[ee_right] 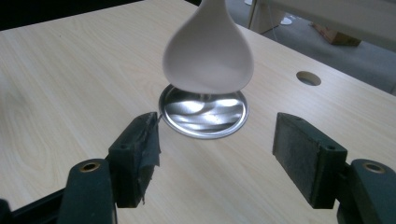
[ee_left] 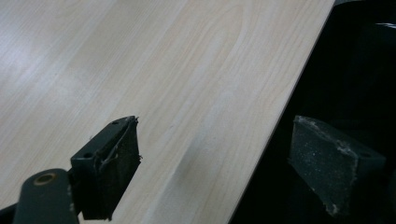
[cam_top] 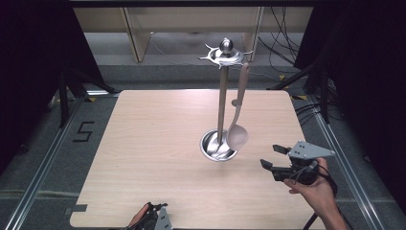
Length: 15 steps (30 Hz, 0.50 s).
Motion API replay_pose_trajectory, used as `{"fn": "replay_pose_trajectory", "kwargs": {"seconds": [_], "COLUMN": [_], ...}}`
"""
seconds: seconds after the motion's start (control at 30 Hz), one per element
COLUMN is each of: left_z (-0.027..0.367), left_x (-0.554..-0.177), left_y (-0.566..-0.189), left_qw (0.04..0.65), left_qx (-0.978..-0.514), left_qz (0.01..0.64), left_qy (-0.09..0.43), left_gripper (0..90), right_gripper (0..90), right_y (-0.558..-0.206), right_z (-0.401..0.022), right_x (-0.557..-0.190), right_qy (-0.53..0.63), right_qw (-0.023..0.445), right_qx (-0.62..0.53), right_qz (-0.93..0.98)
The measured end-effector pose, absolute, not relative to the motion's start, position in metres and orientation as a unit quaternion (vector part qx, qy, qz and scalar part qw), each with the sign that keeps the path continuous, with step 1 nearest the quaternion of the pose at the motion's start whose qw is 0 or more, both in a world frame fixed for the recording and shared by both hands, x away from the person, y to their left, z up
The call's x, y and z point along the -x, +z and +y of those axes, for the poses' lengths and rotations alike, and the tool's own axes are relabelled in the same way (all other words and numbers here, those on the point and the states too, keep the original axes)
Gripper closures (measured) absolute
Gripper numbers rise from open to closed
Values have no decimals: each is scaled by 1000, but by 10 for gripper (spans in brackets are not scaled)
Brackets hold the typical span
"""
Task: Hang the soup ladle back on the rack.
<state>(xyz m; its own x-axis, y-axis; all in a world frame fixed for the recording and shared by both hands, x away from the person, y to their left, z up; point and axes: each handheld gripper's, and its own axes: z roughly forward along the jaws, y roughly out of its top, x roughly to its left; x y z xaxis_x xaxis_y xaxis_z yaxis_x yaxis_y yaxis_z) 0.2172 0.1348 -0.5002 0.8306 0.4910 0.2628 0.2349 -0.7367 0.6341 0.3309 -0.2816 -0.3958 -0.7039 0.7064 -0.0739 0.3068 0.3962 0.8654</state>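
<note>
Right gripper [ee_right: 215, 154] jaws wide apart and empty, the pale ladle [ee_right: 208, 49] hanging bowl-down dead ahead just above the rack's steel base dish [ee_right: 204, 113], long axis vertical; left gripper [ee_left: 215, 168], also gaping and empty, sits well off at the table [ee_left: 140, 70] edge.

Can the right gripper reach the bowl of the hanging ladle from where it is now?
Probably yes: the right gripper is open and faces the ladle directly, with bare table between them.
</note>
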Motion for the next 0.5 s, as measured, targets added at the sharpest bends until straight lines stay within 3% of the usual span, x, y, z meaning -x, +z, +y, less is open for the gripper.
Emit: {"fn": "replay_pose_trajectory", "kwargs": {"seconds": [0.5], "left_z": [139], "left_x": [-216], "left_y": [-500], "left_qw": [304], "left_qx": [-906], "left_qz": [201], "left_qy": [216], "left_gripper": [154], "right_gripper": [319], "right_y": [-415], "right_z": [-286], "right_x": [-321], "right_qy": [440], "right_qw": [194], "right_qx": [-344], "right_qz": [807]}}
